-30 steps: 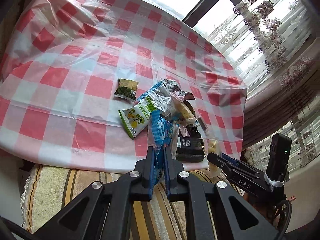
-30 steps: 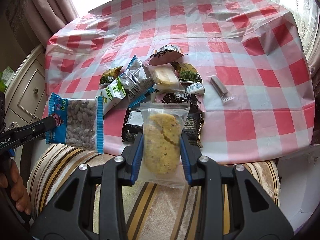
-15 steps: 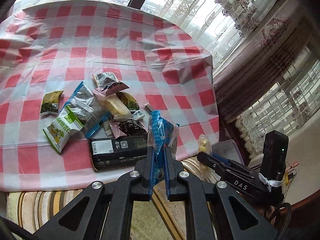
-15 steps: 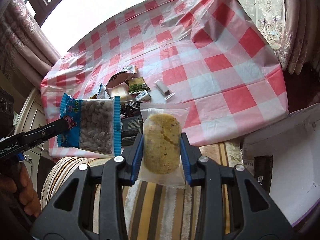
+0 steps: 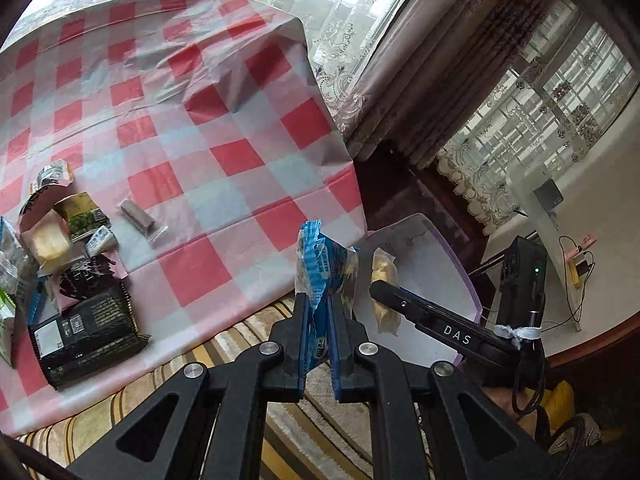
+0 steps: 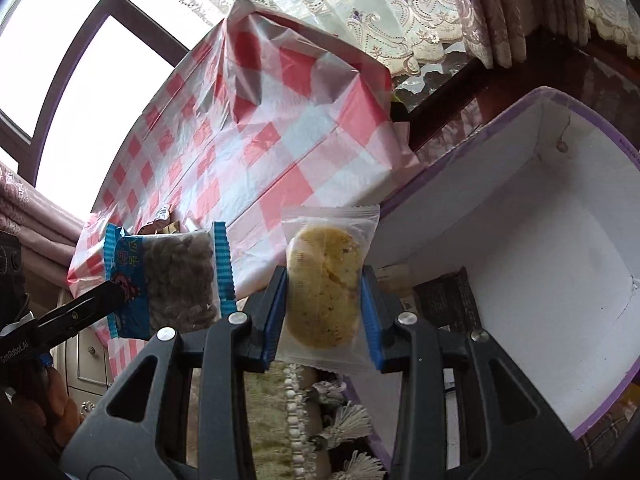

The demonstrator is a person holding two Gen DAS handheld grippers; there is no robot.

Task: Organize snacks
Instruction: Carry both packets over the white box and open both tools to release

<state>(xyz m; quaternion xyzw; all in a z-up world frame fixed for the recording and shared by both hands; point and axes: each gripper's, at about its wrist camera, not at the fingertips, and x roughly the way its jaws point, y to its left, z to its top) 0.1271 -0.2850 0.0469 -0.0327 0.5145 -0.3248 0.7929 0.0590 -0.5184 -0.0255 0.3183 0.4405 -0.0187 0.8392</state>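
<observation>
My left gripper (image 5: 318, 312) is shut on a blue-edged bag of seeds (image 5: 320, 264), seen edge-on here and flat in the right wrist view as the seed bag (image 6: 168, 276). My right gripper (image 6: 323, 300) is shut on a clear-wrapped yellow cookie (image 6: 324, 280); that cookie (image 5: 384, 280) also shows in the left wrist view, held by the right gripper (image 5: 376, 292). Both packets hang off the table's right edge, next to a white box with a purple rim (image 6: 580, 216), which holds a dark packet (image 6: 448, 300). Several snack packets (image 5: 80, 248) lie on the red-checked tablecloth (image 5: 224, 128).
A striped cushioned seat (image 5: 224, 344) runs along the table's near edge. Curtains (image 5: 436, 80) and windows stand behind the table and box. A white cabinet with drawers (image 6: 90, 352) is at lower left of the right wrist view. A person's hand (image 6: 48, 396) holds the left gripper.
Both grippers swung right, away from the snack pile, each keeping its packet. The table slid left in both views and the white box came into view.
</observation>
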